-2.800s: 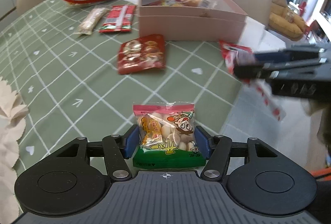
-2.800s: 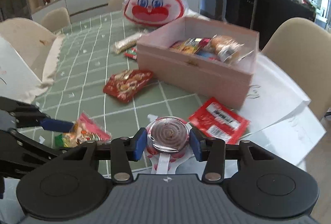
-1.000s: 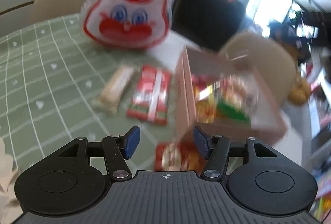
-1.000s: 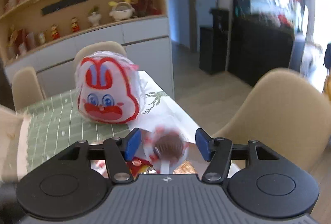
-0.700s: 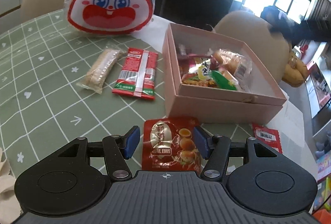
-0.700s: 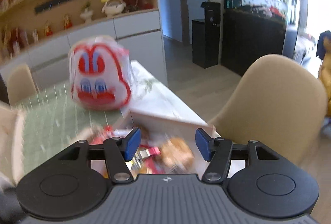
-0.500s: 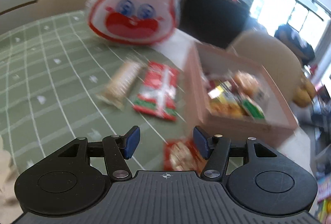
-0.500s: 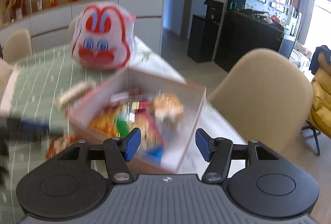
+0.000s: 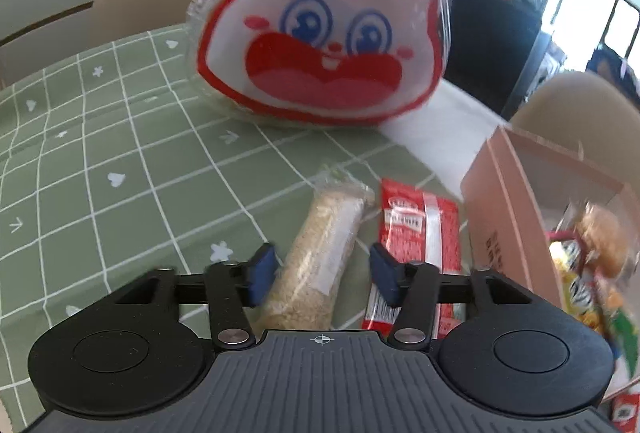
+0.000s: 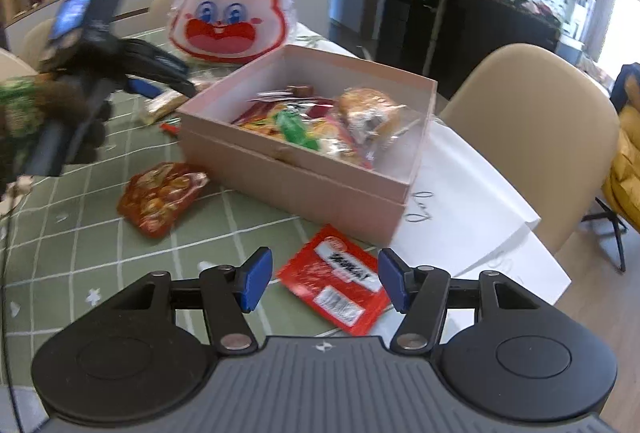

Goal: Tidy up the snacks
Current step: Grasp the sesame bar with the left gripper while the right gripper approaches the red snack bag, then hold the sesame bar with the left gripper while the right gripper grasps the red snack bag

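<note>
- We see a green tablecloth (image 9: 120,137) gridded in white, with small white hearts, stars and arrows.
- Our rabbit-face bag (image 9: 324,29) is white, outlined red, with blue eyes.
- The box (image 10: 296,173) is pale pink.
- One flat packet (image 10: 340,291) is red with white labels.
- The gripper pads (image 10: 256,279) are blue.

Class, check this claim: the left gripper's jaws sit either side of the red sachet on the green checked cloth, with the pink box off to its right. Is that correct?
Not quite. In the left wrist view the left gripper has the pale oat bar between its closing jaws, not the red sachet, which lies beside it. The green checked cloth and pink box on the right are correct.
</note>
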The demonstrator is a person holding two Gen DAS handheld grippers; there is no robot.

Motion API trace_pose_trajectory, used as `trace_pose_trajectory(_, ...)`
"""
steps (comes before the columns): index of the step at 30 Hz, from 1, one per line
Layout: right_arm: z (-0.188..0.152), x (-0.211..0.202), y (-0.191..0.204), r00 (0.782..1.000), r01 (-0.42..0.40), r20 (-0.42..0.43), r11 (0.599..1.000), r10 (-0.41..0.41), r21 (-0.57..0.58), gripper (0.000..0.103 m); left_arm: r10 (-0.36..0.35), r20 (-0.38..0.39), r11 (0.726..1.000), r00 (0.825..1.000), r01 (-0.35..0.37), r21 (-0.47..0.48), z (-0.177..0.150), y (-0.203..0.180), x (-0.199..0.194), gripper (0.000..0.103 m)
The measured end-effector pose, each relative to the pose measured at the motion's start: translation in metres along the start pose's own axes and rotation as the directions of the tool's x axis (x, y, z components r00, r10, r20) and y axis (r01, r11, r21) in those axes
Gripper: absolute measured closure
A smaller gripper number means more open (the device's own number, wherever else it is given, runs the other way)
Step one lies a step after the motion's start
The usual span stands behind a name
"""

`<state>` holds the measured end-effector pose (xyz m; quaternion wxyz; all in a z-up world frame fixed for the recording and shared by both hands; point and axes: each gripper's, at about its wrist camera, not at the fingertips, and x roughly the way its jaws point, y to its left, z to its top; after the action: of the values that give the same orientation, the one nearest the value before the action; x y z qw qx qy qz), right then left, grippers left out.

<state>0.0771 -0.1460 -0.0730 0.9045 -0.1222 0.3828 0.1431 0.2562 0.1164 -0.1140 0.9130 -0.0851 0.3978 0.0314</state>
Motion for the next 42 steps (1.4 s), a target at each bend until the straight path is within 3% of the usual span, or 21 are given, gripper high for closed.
trace_pose_trajectory(1,-0.001,-0.001,0.003,1.000,-0.003,0.000,1.000,0.003,-0.011,0.044,0.020,0.007,0.999,1.000,-0.021,0.027,-0.003,-0.002,-0.002,0.062)
trace_pose_trajectory(4,-0.002,0.000,0.009,1.000,-0.001,-0.003,1.000,0.001,-0.029,0.044,-0.007,-0.009,1.000,1.000,0.007,0.023,-0.010,0.002,-0.013,0.068)
trace_pose_trajectory(10,0.001,0.001,0.018,0.996,-0.086,-0.008,0.996,0.086,0.007,0.044,-0.026,-0.024,0.999,0.999,0.026,0.024,-0.047,0.011,-0.059,0.068)
trace_pose_trajectory(16,0.021,0.013,0.056,0.978,-0.206,-0.003,0.977,0.206,-0.062,0.043,-0.043,-0.052,0.999,0.998,0.043,0.005,-0.098,0.015,-0.109,0.068)
trace_pose_trajectory(19,0.030,0.019,0.077,0.973,-0.226,0.026,0.969,0.230,-0.103,0.037,-0.030,-0.057,0.999,0.998,0.028,-0.040,-0.118,0.022,-0.132,0.068)
trace_pose_trajectory(22,0.035,0.032,0.099,0.974,-0.217,0.034,0.963,0.225,-0.161,0.037,-0.016,-0.061,0.998,0.998,0.012,-0.068,-0.131,0.027,-0.145,0.068)
trace_pose_trajectory(27,0.052,0.069,0.113,0.987,-0.157,0.005,0.986,0.158,-0.047,0.037,-0.015,-0.065,0.996,0.998,0.009,-0.094,-0.138,0.028,-0.153,0.068)
trace_pose_trajectory(31,0.052,0.079,0.118,0.994,-0.108,-0.013,0.992,0.107,-0.061,0.032,-0.017,-0.057,0.993,0.998,0.011,-0.114,-0.141,0.030,-0.155,0.068)
trace_pose_trajectory(33,0.050,0.077,0.116,0.991,-0.130,-0.024,0.989,0.128,-0.069,0.035,-0.016,-0.059,0.993,0.998,0.009,-0.118,-0.140,0.030,-0.154,0.068)
trace_pose_trajectory(36,0.046,0.070,0.111,0.985,-0.172,-0.033,0.982,0.169,-0.076,0.052,-0.020,-0.058,0.992,0.998,0.013,-0.128,-0.140,0.031,-0.154,0.068)
trace_pose_trajectory(38,0.043,0.062,0.109,0.983,-0.185,-0.036,0.977,0.182,-0.108,0.082,-0.025,-0.056,0.990,0.998,0.017,-0.137,-0.140,0.032,-0.154,0.068)
trace_pose_trajectory(42,0.031,0.046,0.100,0.976,-0.212,-0.083,0.969,0.202,-0.131,0.096,-0.034,-0.063,0.989,0.997,0.024,-0.149,-0.139,0.032,-0.153,0.068)
